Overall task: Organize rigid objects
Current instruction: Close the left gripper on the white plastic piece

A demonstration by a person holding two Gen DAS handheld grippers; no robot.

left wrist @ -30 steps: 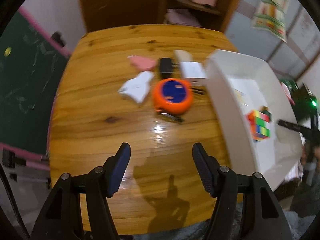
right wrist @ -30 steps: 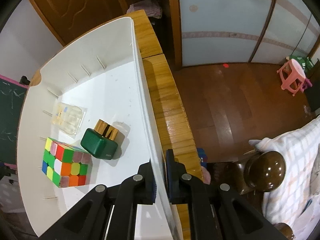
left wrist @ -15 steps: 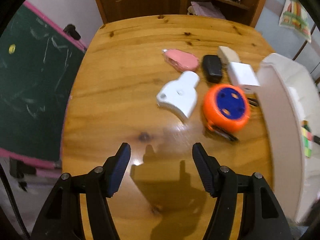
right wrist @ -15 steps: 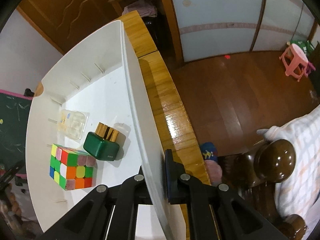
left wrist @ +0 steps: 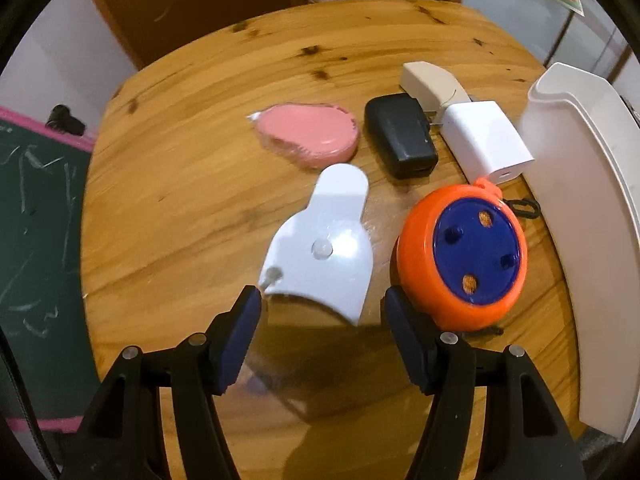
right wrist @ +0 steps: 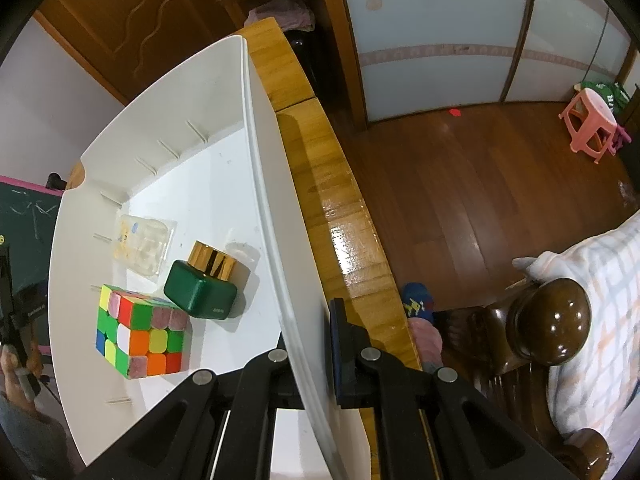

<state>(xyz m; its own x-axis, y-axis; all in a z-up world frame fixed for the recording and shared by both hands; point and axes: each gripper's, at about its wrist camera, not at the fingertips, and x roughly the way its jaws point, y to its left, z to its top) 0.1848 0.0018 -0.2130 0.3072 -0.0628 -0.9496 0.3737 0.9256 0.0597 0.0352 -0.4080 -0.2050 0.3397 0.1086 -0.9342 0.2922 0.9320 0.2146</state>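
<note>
In the left wrist view my left gripper (left wrist: 322, 312) is open, just short of a flat white plastic piece (left wrist: 324, 248) on the wooden table (left wrist: 180, 184). An orange and blue round tape measure (left wrist: 464, 256) lies beside the right finger. Beyond lie a pink comb (left wrist: 308, 136), a black adapter (left wrist: 404, 136), a white charger (left wrist: 484, 144) and a beige stapler (left wrist: 432, 80). In the right wrist view my right gripper (right wrist: 308, 352) is shut on the wall of the white bin (right wrist: 280, 208). The bin holds a Rubik's cube (right wrist: 140, 336), a green bottle with a gold cap (right wrist: 204, 284) and a clear packet (right wrist: 144, 240).
The white bin's outer wall (left wrist: 580, 208) stands at the right of the left wrist view. A green chalkboard (left wrist: 36, 232) is left of the table. In the right wrist view the table edge (right wrist: 344, 216) drops to a wooden floor; a chair knob (right wrist: 552, 320) and pink stool (right wrist: 592, 120) stand beyond.
My left gripper has moved forward and left, from facing the tape measure to close behind the white plastic piece. The right gripper stays shut on the bin wall, which has shifted slightly.
</note>
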